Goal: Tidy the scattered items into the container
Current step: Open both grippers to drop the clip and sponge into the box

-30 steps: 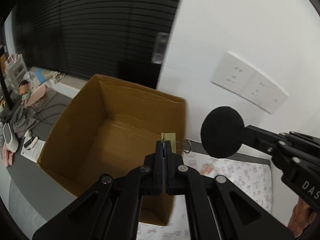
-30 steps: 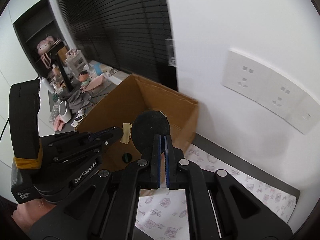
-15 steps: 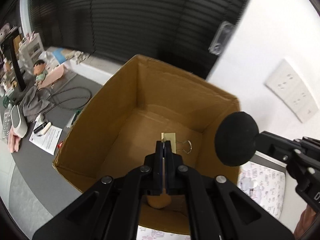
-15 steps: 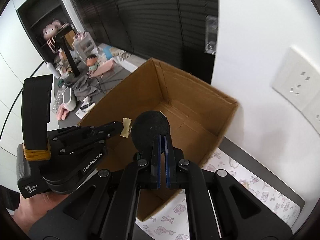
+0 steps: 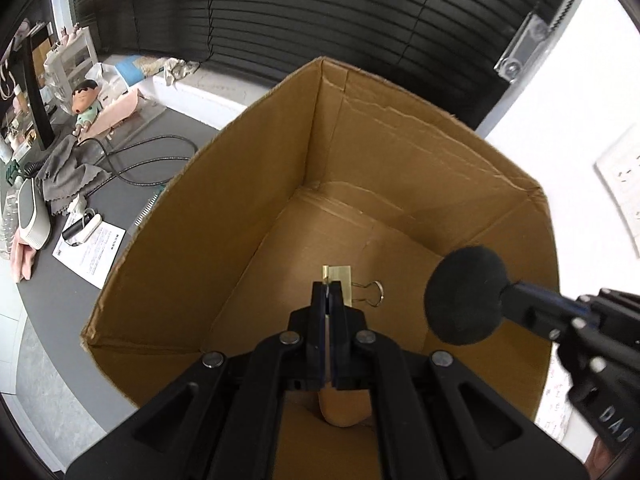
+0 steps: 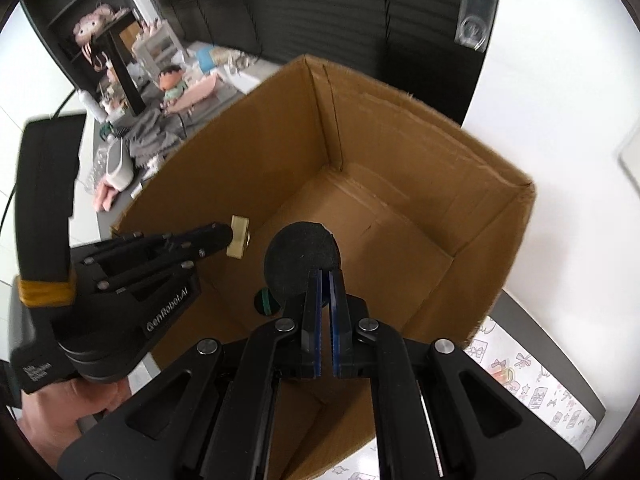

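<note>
**Both loads over the open box, ready to let go**

The left gripper (image 5: 329, 292) is closed on a gold binder clip (image 5: 340, 282), pinching it by one wire handle so the clip body sticks out past the tips with its other handle loop pointing right. The right gripper (image 6: 325, 280) is closed on the edge of a round black pad (image 6: 302, 255), a flat disc of what looks like foam. Both things hang above the inside of the cardboard box (image 5: 248, 216), clear of its floor, the clip to the left of the pad and apart from it.

To finish this step well, each gripper should release over the bare middle of the floor, low enough that the clip does not bounce. The pad looks light and may cling to one finger; a wide opening would help it fall free. Something dark with a green band (image 6: 264, 300) already lies on the box floor near the left wall, partly hidden behind the pad.

The box has tall walls on all sides and its top stands open. The right wall is close under the right gripper, and the left wall is close to the left gripper, so lifting straight up is the safest way out. A white wall (image 5: 580, 92) stands just beyond the far right corner, which leaves little room there; the desk to the left is cluttered.
</note>
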Motion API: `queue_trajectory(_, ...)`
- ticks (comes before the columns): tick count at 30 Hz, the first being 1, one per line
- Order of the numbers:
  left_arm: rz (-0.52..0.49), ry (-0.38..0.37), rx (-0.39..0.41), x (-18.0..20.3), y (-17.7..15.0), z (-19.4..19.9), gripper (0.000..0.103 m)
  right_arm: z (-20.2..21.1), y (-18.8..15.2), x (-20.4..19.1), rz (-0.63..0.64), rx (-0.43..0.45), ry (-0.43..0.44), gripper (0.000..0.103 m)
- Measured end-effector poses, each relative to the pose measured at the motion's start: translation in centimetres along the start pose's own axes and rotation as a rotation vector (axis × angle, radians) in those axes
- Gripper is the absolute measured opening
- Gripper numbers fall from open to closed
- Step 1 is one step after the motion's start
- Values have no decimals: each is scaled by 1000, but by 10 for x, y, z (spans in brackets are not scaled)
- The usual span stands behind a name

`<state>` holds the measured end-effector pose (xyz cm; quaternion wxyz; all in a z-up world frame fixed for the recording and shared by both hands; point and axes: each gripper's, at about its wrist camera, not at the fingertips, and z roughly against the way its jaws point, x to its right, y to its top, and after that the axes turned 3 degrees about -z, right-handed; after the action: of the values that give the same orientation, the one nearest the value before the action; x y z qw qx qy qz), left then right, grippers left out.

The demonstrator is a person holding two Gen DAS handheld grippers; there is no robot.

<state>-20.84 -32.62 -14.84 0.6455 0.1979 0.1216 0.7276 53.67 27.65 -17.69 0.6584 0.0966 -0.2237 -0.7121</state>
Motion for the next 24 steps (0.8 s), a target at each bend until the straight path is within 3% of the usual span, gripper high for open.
queue_trajectory(11,-22,19,-13,3,-2,-4,2,-3,-8,9,16,-10,-19,5)
queue_trajectory(13,-30,20,-15,4,-3,-3,2,3,-10,11,14,-1,-18,17)
queue_trajectory(15,-37,20,-13,6,-4,-1,2,11,-12,14,17,17,-30,50)
queue_trajectory(18,-31,16,0,5,-4,4,4,26,-18,16,43,56,-40,58)
queue_trajectory(20,-24,6,8,4,-4,6,18,34,-20,20,40,70,-53,71)
queue_trajectory(22,-17,-2,18,4,-3,10,65,44,-23,26,20,91,-54,82)
queue_trajectory(24,-19,4,34,5,-4,14,91,56,-26,32,-7,117,-28,93)
